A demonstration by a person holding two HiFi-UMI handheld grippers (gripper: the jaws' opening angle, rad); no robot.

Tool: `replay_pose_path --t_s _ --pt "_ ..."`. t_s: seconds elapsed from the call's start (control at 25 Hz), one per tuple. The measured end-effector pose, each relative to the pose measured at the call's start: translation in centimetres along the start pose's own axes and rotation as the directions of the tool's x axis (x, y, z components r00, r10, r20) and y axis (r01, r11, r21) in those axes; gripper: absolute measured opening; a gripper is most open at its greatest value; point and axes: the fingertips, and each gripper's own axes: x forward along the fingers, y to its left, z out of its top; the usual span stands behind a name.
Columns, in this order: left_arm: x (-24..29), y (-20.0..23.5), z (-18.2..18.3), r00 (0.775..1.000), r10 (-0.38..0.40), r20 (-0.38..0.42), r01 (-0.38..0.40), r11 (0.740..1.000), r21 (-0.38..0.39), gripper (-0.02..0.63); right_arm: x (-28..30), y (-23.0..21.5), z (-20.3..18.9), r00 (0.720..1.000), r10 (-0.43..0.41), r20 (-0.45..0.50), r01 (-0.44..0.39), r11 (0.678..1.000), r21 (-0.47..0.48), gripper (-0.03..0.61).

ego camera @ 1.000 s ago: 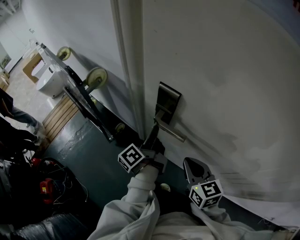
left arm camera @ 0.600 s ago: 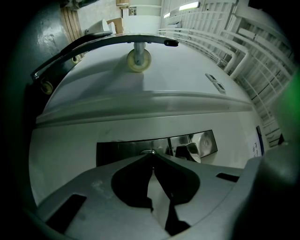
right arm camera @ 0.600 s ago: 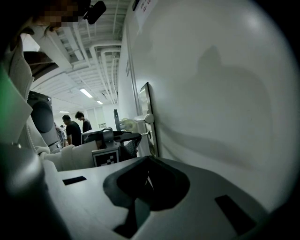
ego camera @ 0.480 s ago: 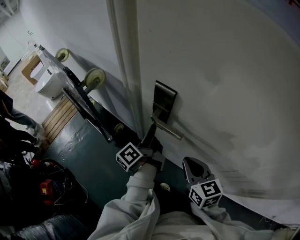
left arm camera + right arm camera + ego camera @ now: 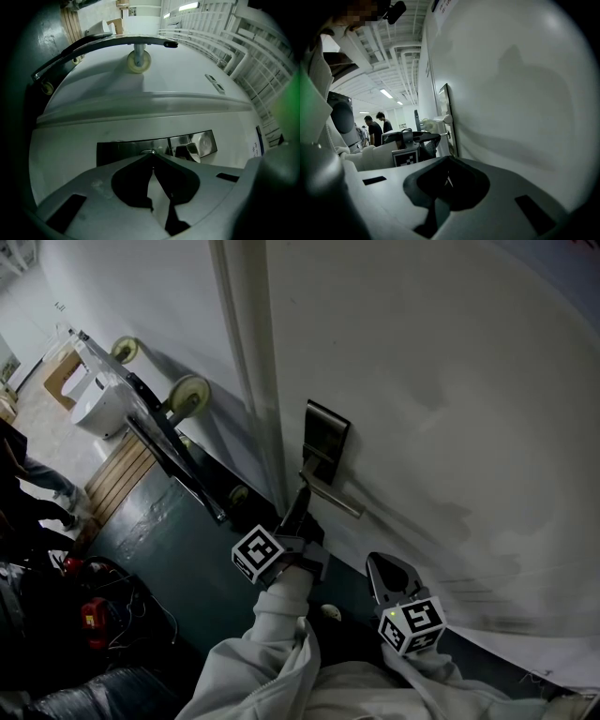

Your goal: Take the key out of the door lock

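A dark metal lock plate [image 5: 325,437] with a lever handle [image 5: 330,495] sits on the white door [image 5: 450,409]. My left gripper [image 5: 302,500] reaches level to the plate just under the handle. In the left gripper view its jaws [image 5: 150,155] meet on a small metallic key head [image 5: 149,152] that sticks out of the lock plate [image 5: 122,149]; the rest of the key is hidden. The handle [image 5: 193,151] lies to the right of them. My right gripper [image 5: 387,570] hangs lower beside the door, shut and empty, with its tips [image 5: 448,179] together.
The door frame [image 5: 246,381] runs up left of the lock. A wheeled trolley [image 5: 178,437] leans against the wall at the left, beside a white device [image 5: 98,401] and wooden slats [image 5: 120,474]. Red gear [image 5: 94,620] lies on the dark floor. People [image 5: 375,127] stand far off.
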Motion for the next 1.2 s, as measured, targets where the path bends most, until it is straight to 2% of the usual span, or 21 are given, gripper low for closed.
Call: replay_pose_path --t_s 0.2,0.52,0.64,0.76,0.84,0.92,1.0,1.12,1.2 --pt "-1.4 -0.5 0.0 1.0 -0.01 0.02 0.011 1.0 -0.012 0.022 0.1 0.3 0.0 1.0 0.024 -0.005 -0.024 1.0 0.001 0.052" --pt "-6.1 -0.9 0.4 0.999 0.011 0.036 -0.012 1.0 0.027 0.023 0.4 2.8 -0.3 0.997 0.08 0.0 -0.08 0.997 -0.009 0.052" --pt "-8.2 -0.8 1.1 0.998 0.037 0.056 -0.041 0.997 0.062 0.023 0.7 3.7 -0.1 0.994 0.108 0.009 -0.108 0.994 -0.017 0.052" --pt "-10.1 -1.5 1.9 0.996 0.058 0.07 -0.068 0.986 0.151 0.023 0.9 4.5 0.3 0.991 0.132 0.02 -0.132 0.991 -0.024 0.052" --pt "-11.3 -2.4 2.5 0.995 0.063 0.076 -0.08 0.969 0.234 0.023 0.8 5.0 0.5 0.989 0.146 0.026 -0.145 0.989 -0.026 0.052" --pt "-12.1 -3.4 3.1 0.994 0.072 0.082 -0.095 0.938 0.333 0.023 0.8 5.4 0.7 0.987 0.157 0.03 -0.156 0.987 -0.026 0.052" --pt "-12.9 -4.0 3.7 0.993 0.084 0.088 -0.114 0.894 0.432 0.023 0.8 5.9 0.8 0.985 0.169 0.036 -0.168 0.985 -0.027 0.052" --pt "-13.9 -4.8 4.2 0.992 0.087 0.091 -0.122 0.833 0.539 0.023 1.0 6.3 0.8 0.982 0.182 0.045 -0.181 0.983 -0.031 0.052" --pt "-14.3 -5.5 4.3 0.992 0.086 0.087 -0.121 0.78 0.613 0.023 1.1 6.6 0.9 0.981 0.188 0.051 -0.187 0.982 -0.033 0.052"
